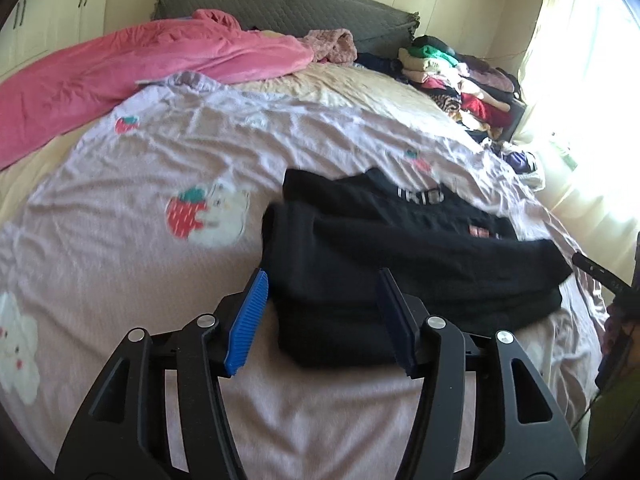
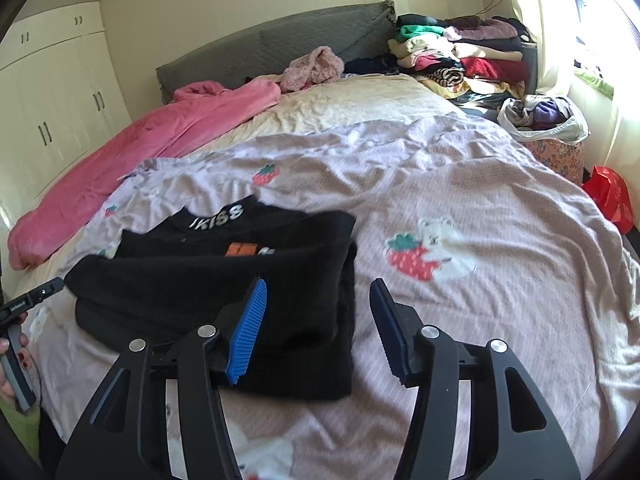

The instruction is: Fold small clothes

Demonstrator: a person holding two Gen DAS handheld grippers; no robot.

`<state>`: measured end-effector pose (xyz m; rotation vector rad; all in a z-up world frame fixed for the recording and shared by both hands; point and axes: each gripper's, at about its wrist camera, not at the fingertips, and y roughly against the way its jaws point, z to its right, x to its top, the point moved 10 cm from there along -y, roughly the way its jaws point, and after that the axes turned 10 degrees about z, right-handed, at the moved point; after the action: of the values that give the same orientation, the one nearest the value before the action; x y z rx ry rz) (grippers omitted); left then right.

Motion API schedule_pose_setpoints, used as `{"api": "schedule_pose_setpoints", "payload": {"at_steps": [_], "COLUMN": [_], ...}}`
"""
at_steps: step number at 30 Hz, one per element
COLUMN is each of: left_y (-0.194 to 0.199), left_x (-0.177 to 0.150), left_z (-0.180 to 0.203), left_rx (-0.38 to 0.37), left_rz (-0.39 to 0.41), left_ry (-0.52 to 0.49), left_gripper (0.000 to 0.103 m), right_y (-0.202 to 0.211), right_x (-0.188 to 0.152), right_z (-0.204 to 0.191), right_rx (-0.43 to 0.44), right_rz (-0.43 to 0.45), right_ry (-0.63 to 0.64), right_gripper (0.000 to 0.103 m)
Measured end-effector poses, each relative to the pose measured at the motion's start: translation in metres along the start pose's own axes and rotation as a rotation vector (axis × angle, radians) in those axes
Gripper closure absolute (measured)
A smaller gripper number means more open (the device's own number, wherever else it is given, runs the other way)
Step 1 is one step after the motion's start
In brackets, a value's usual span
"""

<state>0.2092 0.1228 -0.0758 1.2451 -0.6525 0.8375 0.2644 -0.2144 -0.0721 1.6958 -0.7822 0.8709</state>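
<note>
Both grippers part-open (holding nothing) over black garment.

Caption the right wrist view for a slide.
Open right hand-held gripper poised over the folded black knit sweater on the strawberry-print pink bedsheet.

Each handheld gripper, the left gripper and the right gripper, has black plastic arms with round silver screws and ribbed blue rubber pads. The person's hand shows red-painted nails.
</note>
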Motion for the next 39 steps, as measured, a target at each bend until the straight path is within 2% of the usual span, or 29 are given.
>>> {"api": "schedule_pose_setpoints", "payload": {"at_steps": [6,10,13,16,21,25,27,28,30,32,33,34,39], "left_y": [0.006,-0.008,-0.023,-0.032,-0.047,-0.049,-0.049,-0.049,-0.051,-0.053,-0.055,-0.056,-0.057], "left_x": [-0.027,-0.028,-0.032,-0.028,-0.026,-0.019,-0.015,-0.013,-0.008,-0.005,-0.003,-0.001,0.016], "left_z": [0.013,0.013,0.012,0.011,0.004,-0.005,-0.009,-0.01,-0.012,-0.014,-0.015,-0.015,-0.01], "left_rx": [-0.013,-0.042,-0.03,-0.032,-0.011,0.018,0.024,0.025,0.024,0.024,0.02,0.012,-0.017], "left_rz": [-0.048,-0.088,-0.143,-0.152,-0.169,-0.14,-0.128,-0.124,-0.121,-0.122,-0.122,-0.122,-0.101], "left_ry": [-0.058,-0.009,0.024,0.084,0.131,0.151,0.164,0.169,0.172,0.176,0.179,0.184,0.185], "left_gripper": [0.051,0.048,0.047,0.047,0.047,0.062,0.069,0.074,0.082,0.092,0.1,0.1,0.1], "right_y": [0.009,0.004,0.0,-0.004,-0.015,-0.023,-0.027,-0.029,-0.034,-0.037,-0.04,-0.041,-0.044], "right_x": [-0.022,-0.03,-0.033,-0.032,-0.031,-0.03,-0.029,-0.028,-0.026,-0.022,-0.019,-0.015,0.012], "right_z": [-0.015,-0.022,-0.025,-0.028,-0.02,-0.015,-0.015,-0.015,-0.016,-0.014,-0.014,-0.013,-0.01], "right_rx": [0.044,0.057,0.063,0.07,0.038,0.038,0.05,0.055,0.068,0.068,0.076,0.08,0.111], "right_rz": [-0.03,-0.057,-0.068,-0.072,-0.089,-0.1,-0.106,-0.11,-0.112,-0.108,-0.106,-0.101,-0.049], "right_ry": [-0.023,-0.022,-0.023,-0.032,-0.05,-0.072,-0.074,-0.073,-0.072,-0.071,-0.077,-0.086,-0.122], "right_gripper": [0.045,0.045,0.043,0.039,0.039,0.039,0.048,0.059,0.069,0.088,0.093,0.096,0.097]}}
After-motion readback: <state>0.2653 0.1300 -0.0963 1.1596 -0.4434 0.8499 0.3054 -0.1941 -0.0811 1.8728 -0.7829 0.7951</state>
